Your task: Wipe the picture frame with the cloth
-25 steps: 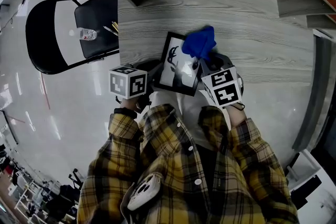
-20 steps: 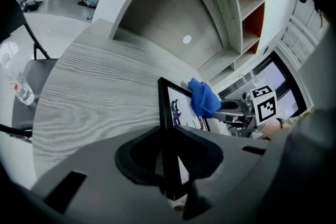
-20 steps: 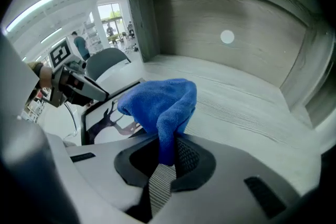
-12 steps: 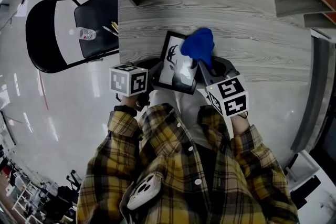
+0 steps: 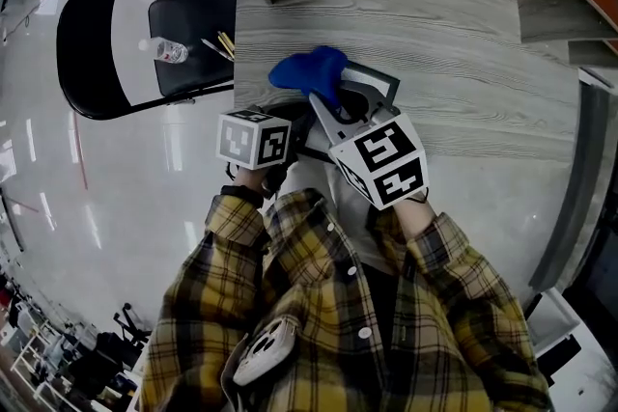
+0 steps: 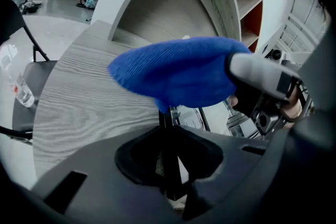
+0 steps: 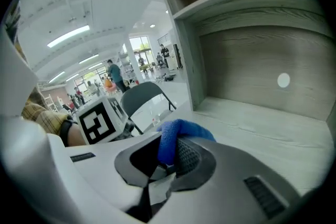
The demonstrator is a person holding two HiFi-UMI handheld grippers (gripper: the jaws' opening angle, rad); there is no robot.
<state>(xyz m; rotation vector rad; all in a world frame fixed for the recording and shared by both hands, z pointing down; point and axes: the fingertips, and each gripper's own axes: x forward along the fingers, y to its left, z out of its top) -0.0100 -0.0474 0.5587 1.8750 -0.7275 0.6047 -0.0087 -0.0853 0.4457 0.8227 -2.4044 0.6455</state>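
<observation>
Grey wood-grain table (image 5: 483, 53) lies under both tools, close against the person's checked shirt (image 5: 319, 304). Nearest, the left gripper (image 6: 167, 165) has its jaws closed on the thin dark edge of the picture frame (image 6: 189, 117), which seems tipped up off the table instead of lying flat. The right gripper (image 7: 164, 160) is clamped on a blue cloth (image 7: 176, 136). The cloth's loose bulk bulges past the jaw tips and covers most of the frame from above, leaving only its far right corner showing.

To wipe well, I judge the left grip should hold firm so the frame cannot twist. The cloth should be pressed broadly against the glass and drawn across in overlapping strokes out to the uncovered corner. Only fabric, never the hard jaw tips, should meet the glass.

Beyond the frame the table runs back to a shelf unit (image 6: 247, 2) with an orange back. To the left stands a black folding chair (image 5: 193, 24). It carries a small water bottle (image 5: 169, 50) and a few thin sticks (image 5: 224, 43), pencils or chopsticks, I cannot tell. A glossy pale floor (image 5: 126, 188) spreads into a bright hall.
</observation>
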